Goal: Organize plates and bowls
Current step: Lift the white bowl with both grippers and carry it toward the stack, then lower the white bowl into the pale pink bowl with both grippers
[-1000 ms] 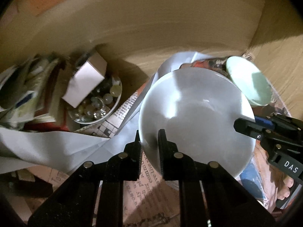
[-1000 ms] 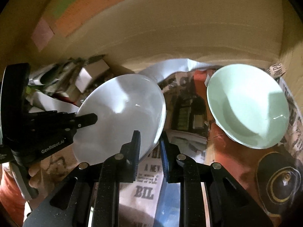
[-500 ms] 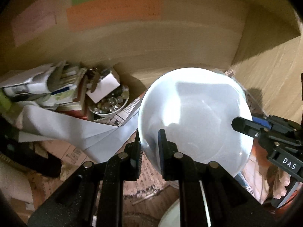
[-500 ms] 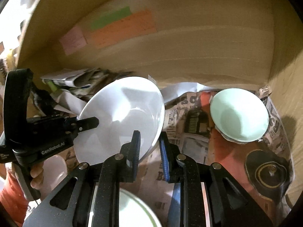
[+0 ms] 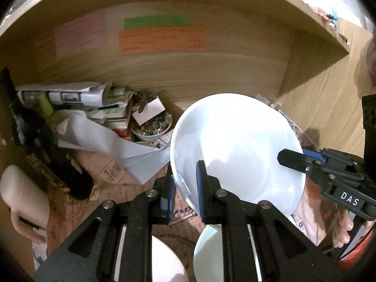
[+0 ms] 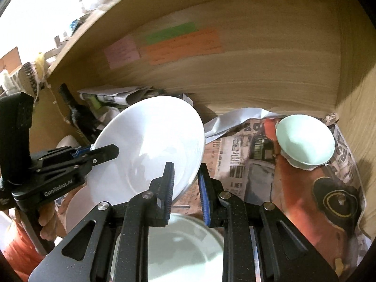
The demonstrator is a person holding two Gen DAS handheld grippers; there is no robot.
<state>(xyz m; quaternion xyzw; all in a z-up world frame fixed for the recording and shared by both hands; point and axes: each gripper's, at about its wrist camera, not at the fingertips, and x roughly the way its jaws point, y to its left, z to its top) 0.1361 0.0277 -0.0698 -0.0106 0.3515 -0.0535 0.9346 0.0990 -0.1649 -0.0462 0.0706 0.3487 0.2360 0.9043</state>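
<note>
A white bowl [image 5: 237, 150] hangs in the air in front of a wooden shelf, held by both grippers. My left gripper [image 5: 185, 188] is shut on its near-left rim. My right gripper [image 6: 186, 185] is shut on the opposite rim; the bowl also shows in the right wrist view [image 6: 150, 150]. A pale green bowl [image 6: 305, 141] sits on newspaper at the shelf's back right. Below the held bowl lie a pale green plate [image 6: 178, 246], a white dish [image 5: 208, 253] and a pinkish plate [image 5: 166, 263].
Newspaper [image 6: 258, 155] lines the shelf floor. At back left stand folded papers [image 5: 77, 98], a small bowl of trinkets [image 5: 152, 127], a dark bottle [image 5: 47, 159] and a pink mug [image 5: 23, 199]. Coloured notes [image 5: 162, 40] stick on the back wall.
Both grippers have pulled the white bowl back out of the shelf and upward. The green bowl looks farther away, and the plates below have come into view.
</note>
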